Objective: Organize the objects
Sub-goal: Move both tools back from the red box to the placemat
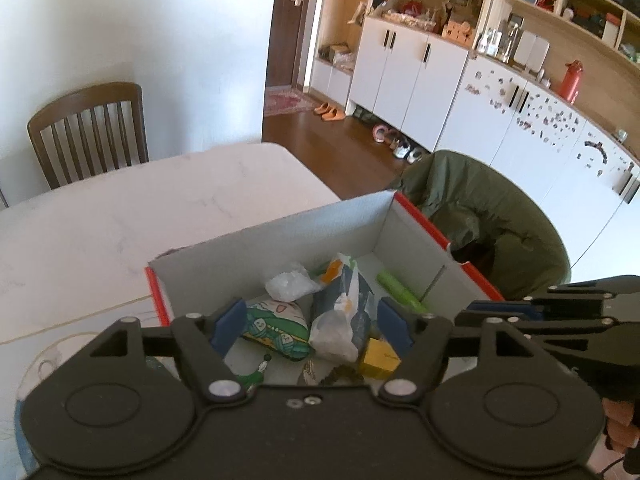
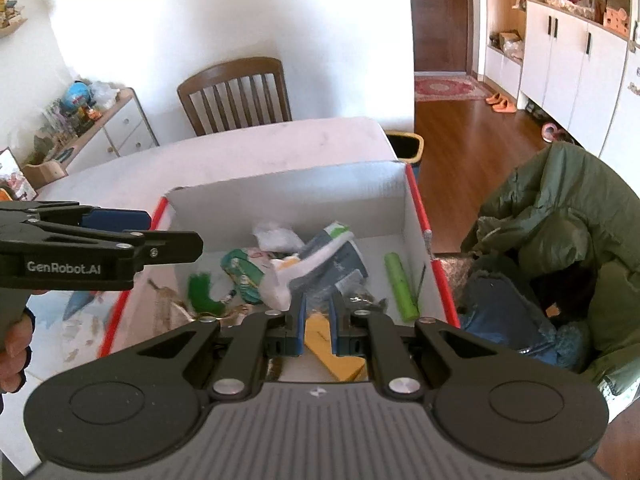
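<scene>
On the pale marbled worktop [image 1: 132,216] an open cardboard box [image 2: 304,196] with white inner walls and red outer edges is seen, set near the worktop's right-hand edge. Beside that edge a chair draped with a green jacket [image 1: 476,208] is placed, and at the far side of the worktop a wooden chair [image 2: 236,94] is drawn up against the white wall. Above the near rim of the box the left tongs [image 1: 308,326] are held with their blue-padded fingers spread wide and nothing between them. To their right, the right tongs [image 2: 318,320] are held over the box interior with the fingers drawn to a narrow gap; a yellow box [image 2: 334,354] is seen through that gap, but whether it is gripped cannot be told. Inside the cardboard box a loose heap of things is gathered: a grey-blue packet with a white plastic bag [image 1: 340,320] lying against it in the middle, a patterned green pouch [image 1: 276,330] to the left, and a crumpled clear wrapper [image 1: 290,286] behind it near the far wall. A light green cylinder [image 2: 401,286] is laid along the floor of the box close to the right wall, apart from the heap. A small green bottle [image 1: 254,374] is found near the front left corner.
</scene>
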The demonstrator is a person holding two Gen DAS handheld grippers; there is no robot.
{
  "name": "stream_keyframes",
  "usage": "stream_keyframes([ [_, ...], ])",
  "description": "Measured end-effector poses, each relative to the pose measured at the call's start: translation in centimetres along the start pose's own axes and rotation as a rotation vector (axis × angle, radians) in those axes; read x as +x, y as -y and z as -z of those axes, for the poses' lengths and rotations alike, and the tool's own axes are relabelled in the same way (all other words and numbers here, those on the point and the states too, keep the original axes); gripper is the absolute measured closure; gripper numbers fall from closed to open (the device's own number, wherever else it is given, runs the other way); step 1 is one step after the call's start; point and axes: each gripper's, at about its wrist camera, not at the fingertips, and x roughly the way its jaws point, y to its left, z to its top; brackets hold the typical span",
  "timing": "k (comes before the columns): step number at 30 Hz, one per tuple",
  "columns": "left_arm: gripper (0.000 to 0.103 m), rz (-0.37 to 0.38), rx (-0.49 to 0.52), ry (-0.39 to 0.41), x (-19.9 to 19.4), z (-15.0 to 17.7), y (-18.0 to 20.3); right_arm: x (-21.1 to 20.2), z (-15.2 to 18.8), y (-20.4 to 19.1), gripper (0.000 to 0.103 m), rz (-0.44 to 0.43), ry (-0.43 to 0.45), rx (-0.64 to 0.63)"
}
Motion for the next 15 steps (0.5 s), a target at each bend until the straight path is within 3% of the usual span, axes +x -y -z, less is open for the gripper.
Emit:
stream_keyframes([
  [15,0.02,-0.001,0.007,0.092,-7.3,2.1,-3.2,-3.3,-0.3,-6.0,0.092,-0.041,0.075,-0.003],
])
